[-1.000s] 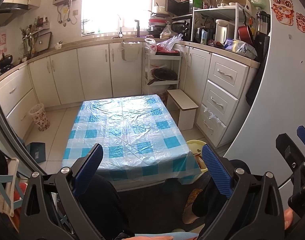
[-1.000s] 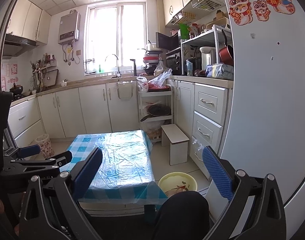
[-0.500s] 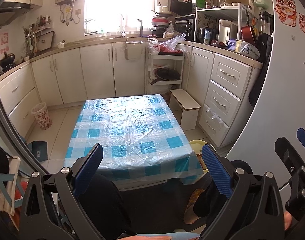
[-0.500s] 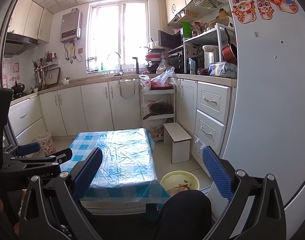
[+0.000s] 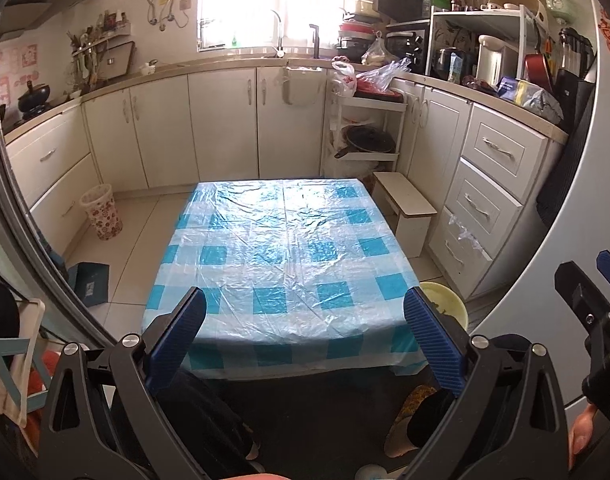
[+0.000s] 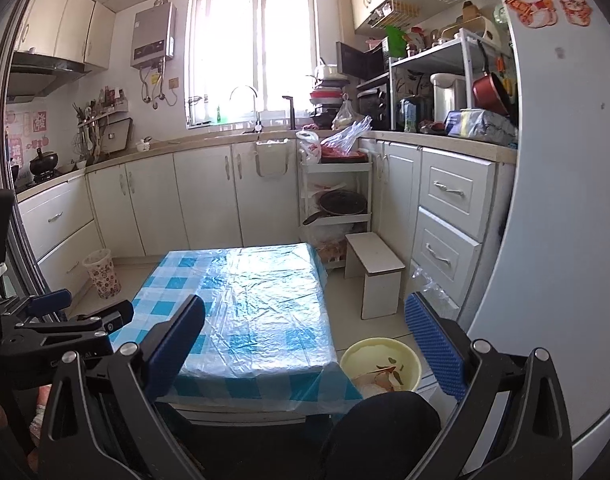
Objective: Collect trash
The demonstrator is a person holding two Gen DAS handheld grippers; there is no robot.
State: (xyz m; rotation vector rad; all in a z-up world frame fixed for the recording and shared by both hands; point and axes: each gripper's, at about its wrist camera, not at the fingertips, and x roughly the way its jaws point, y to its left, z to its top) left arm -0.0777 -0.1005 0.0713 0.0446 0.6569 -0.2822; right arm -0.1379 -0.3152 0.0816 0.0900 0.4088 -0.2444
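A low table (image 5: 285, 248) with a blue-and-white checked plastic cover stands mid-kitchen; it also shows in the right wrist view (image 6: 257, 312). No trash shows on its top. A yellow basin (image 6: 379, 364) holding scraps sits on the floor at the table's right front corner, partly seen in the left wrist view (image 5: 445, 304). My left gripper (image 5: 305, 336) is open and empty before the table's near edge. My right gripper (image 6: 305, 344) is open and empty, to the right of the left one.
A patterned wastebasket (image 5: 101, 212) stands by the left cabinets. A white stool (image 5: 405, 212) and shelf cart (image 5: 365, 136) stand right of the table. A fridge (image 6: 565, 200) is at the right. My knees (image 6: 381, 432) are below.
Both views have drifted slightly, with the table sitting a bit lower and closer in frame. Both grippers stay open and empty.
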